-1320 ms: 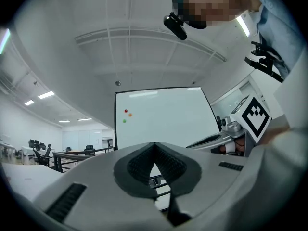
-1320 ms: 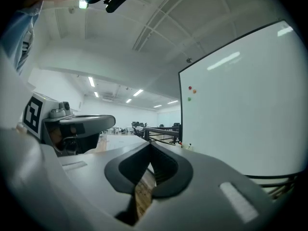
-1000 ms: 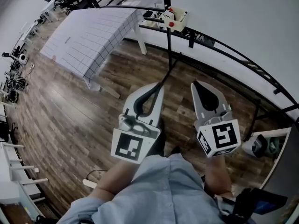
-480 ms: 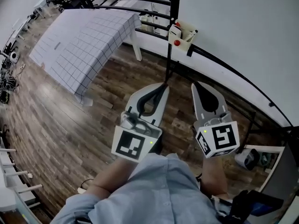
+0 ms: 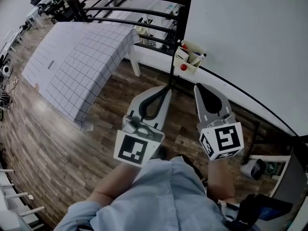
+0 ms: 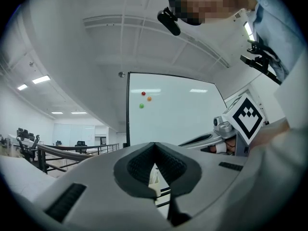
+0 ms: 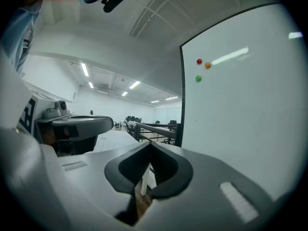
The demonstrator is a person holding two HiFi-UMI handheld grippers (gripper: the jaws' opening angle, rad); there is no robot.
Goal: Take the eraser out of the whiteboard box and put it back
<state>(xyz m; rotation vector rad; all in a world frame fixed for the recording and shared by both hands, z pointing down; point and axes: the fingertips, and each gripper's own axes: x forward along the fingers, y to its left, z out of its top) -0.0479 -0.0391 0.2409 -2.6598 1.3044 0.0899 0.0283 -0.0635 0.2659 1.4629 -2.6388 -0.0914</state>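
The cream whiteboard box [image 5: 188,57] hangs on the whiteboard's lower rail, with markers sticking out of it and a red round piece [image 5: 183,67] on its front. I cannot make out the eraser. My left gripper [image 5: 168,87] is shut and empty, its tip just below the box. My right gripper [image 5: 198,86] is also shut and empty, beside it to the right. In the left gripper view the shut jaws meet [image 6: 154,146], and a bit of the cream box [image 6: 153,179] shows through the gap below. In the right gripper view the gripper [image 7: 150,146] faces the whiteboard [image 7: 240,105].
A table with a checked cloth [image 5: 77,57] stands to the left on the wooden floor, with a black railing [image 5: 120,13] behind it. The whiteboard's black post [image 5: 185,13] rises above the box. Red, orange and green magnets [image 6: 143,94] dot the board. A white device [image 5: 254,168] sits on the floor at right.
Both grippers have come closer to the whiteboard together, still shut. In the head view the box has slid down toward their tips, and the table has shifted left.
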